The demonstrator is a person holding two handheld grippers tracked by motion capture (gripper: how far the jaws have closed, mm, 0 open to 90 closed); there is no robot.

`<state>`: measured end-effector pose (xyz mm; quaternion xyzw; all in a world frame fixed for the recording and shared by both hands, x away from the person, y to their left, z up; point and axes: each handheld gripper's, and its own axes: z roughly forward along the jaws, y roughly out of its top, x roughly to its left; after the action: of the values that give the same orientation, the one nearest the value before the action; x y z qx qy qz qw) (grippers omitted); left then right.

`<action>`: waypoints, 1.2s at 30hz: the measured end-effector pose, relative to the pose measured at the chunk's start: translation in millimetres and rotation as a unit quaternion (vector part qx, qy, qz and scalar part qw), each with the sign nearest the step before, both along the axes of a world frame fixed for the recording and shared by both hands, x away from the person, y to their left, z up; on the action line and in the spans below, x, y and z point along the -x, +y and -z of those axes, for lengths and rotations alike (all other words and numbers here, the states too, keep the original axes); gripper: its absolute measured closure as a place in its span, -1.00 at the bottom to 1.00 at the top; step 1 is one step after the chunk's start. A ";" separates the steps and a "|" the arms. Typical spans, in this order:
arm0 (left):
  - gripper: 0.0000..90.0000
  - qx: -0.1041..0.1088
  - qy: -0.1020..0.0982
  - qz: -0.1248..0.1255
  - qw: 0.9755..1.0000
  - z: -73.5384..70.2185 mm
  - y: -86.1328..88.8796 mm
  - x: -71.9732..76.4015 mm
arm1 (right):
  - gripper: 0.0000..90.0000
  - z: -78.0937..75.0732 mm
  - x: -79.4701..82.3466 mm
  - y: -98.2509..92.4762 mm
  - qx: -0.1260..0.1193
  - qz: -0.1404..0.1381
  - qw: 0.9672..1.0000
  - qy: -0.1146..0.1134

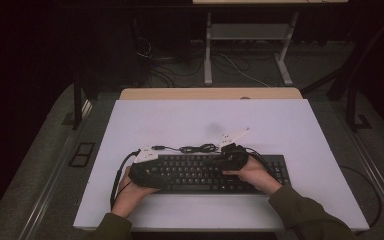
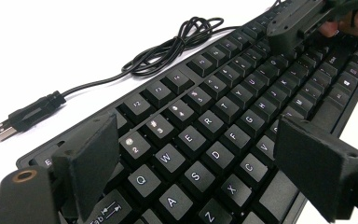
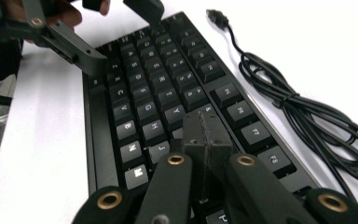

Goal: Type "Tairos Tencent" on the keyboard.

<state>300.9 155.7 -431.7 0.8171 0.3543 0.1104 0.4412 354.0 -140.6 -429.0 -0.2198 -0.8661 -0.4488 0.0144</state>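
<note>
Black keyboard (image 1: 205, 172) lying flat near the front edge of a white table (image 1: 290, 125), long side running across, under both hands. Left gripper (image 2: 191, 158) low over the letter keys at the left end, jaws standing wide apart with nothing pinched between them, Q, W, A and S plain in the gap. Right gripper (image 3: 205, 135) over the middle-right keys, jaws pressed together with nothing clamped between them, tips just above the row by H and J; touching a key or not, cannot tell. Keyboard's black cable (image 1: 200, 148) coiled loosely on the table just behind the back edge, plug (image 2: 4, 130) lying free toward the left end, apart from the keyboard. Wide bare table beyond the cable and to both sides; only a narrow strip between the keyboard and the table's front edge. Wooden tabletop (image 1: 210, 93) butting against the far edge, a white frame (image 1: 247, 45) on the dark floor farther back. Right end of the keyboard partly covered by the right hand (image 1: 252, 172); left end under the left hand (image 1: 132, 192). Room beyond very dark, details there hard to make out.
</note>
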 end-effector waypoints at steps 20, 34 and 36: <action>-0.72 0.002 -0.005 0.003 1.000 -0.3 0.0 0.0 | 0.98 8.3 1.2 8.0 0.033 -0.010 0.999 0.004; -0.70 0.001 -0.006 0.003 1.000 -0.5 0.5 -0.1 | 0.95 8.2 2.8 9.1 0.036 -0.009 0.999 0.004; -0.70 0.001 -0.007 0.002 1.000 -0.6 0.8 -0.2 | 0.89 6.9 2.9 8.7 0.033 -0.007 0.999 0.001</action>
<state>301.1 156.5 -431.1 0.8167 0.3499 0.1146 0.4444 351.1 -131.9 -435.9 -0.2144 -0.8818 -0.4199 0.0111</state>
